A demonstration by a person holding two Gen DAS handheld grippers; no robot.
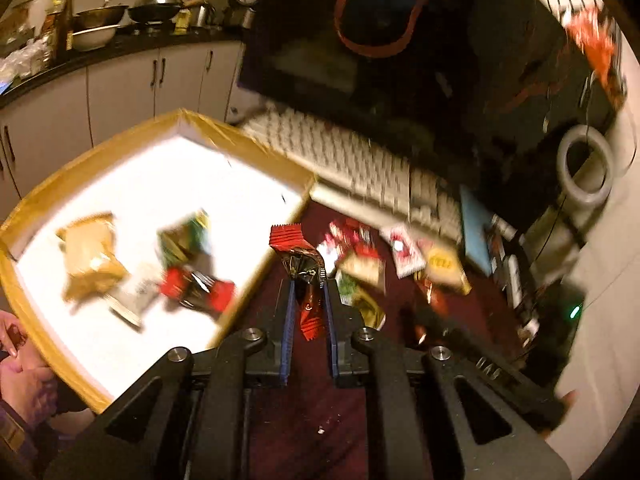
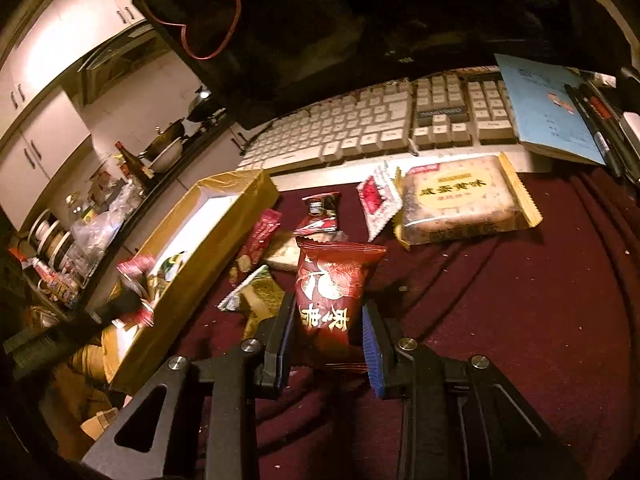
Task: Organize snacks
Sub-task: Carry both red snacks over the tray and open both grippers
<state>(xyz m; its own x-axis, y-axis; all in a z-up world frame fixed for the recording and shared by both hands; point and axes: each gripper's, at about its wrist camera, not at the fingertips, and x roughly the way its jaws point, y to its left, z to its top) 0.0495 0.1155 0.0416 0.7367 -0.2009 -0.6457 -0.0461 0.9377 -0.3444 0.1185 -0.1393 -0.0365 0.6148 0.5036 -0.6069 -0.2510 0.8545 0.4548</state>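
My left gripper is shut on a slim red and black snack packet, held above the dark red cloth beside the right edge of the yellow-rimmed white box. Several snack packets lie in the box. My right gripper is shut on a red snack packet with white characters, over the cloth. The box stands to its left. A large biscuit pack and smaller packets lie on the cloth ahead.
A white keyboard lies behind the snacks with a dark monitor above it. A blue notebook with pens rests at the right. A kitchen counter with pots is beyond the box. A hand shows at lower left.
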